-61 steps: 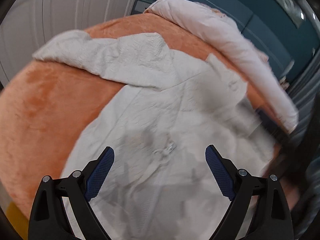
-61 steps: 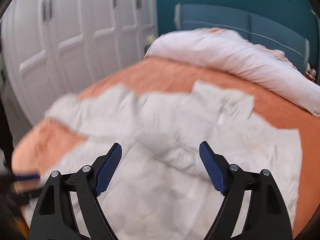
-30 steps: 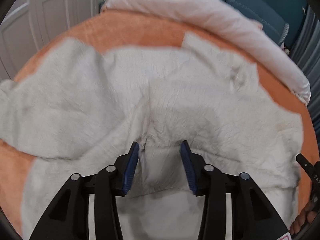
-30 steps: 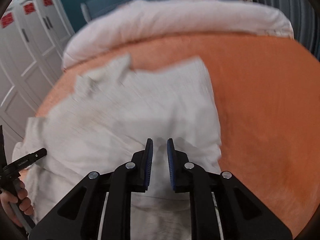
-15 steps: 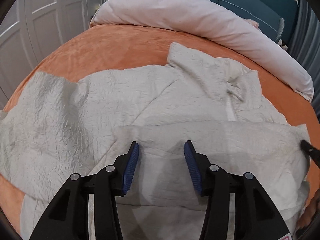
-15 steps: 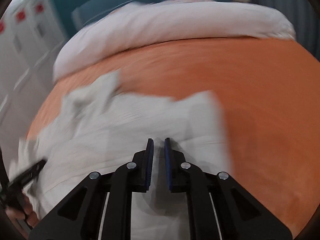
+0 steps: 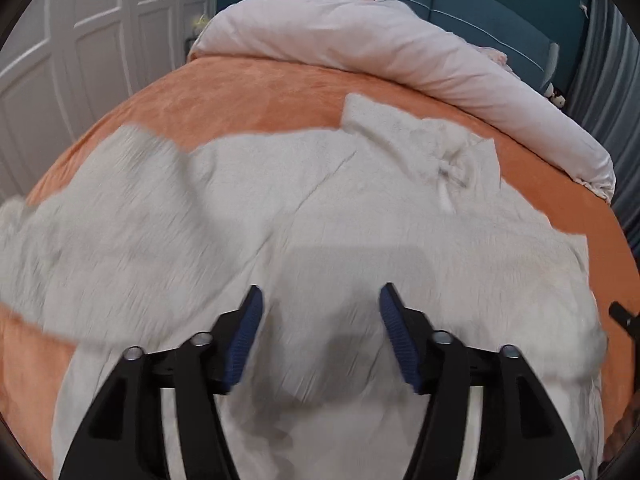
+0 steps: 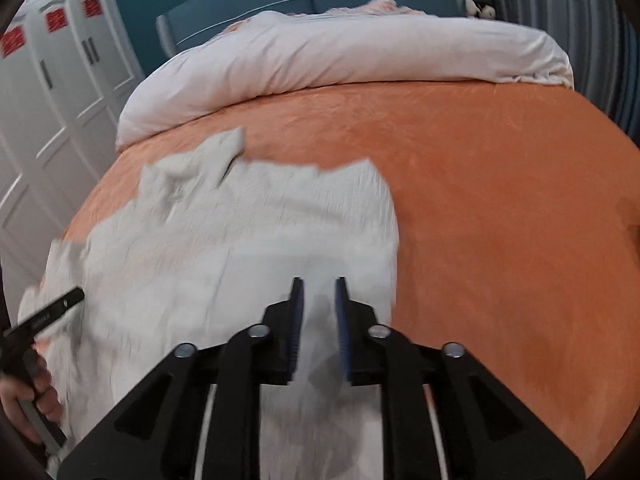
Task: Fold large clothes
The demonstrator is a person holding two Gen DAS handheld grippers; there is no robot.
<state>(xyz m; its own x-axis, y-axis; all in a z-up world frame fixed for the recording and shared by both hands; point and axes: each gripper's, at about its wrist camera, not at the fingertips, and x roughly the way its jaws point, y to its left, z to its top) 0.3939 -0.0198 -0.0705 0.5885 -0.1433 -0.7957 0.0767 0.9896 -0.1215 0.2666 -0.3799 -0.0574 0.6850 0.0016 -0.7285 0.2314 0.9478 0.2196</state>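
1. I see a large white garment (image 7: 360, 216) spread across the orange bed cover (image 7: 248, 92), with a rolled pale duvet (image 7: 400, 48) beyond it.
2. My left tongs (image 7: 320, 332) have just been opening and now stand released above the cloth, gripping nothing.
3. My right tongs (image 8: 319, 320) have just parted slightly, a narrow gap showing above the garment's right side; they hold nothing.
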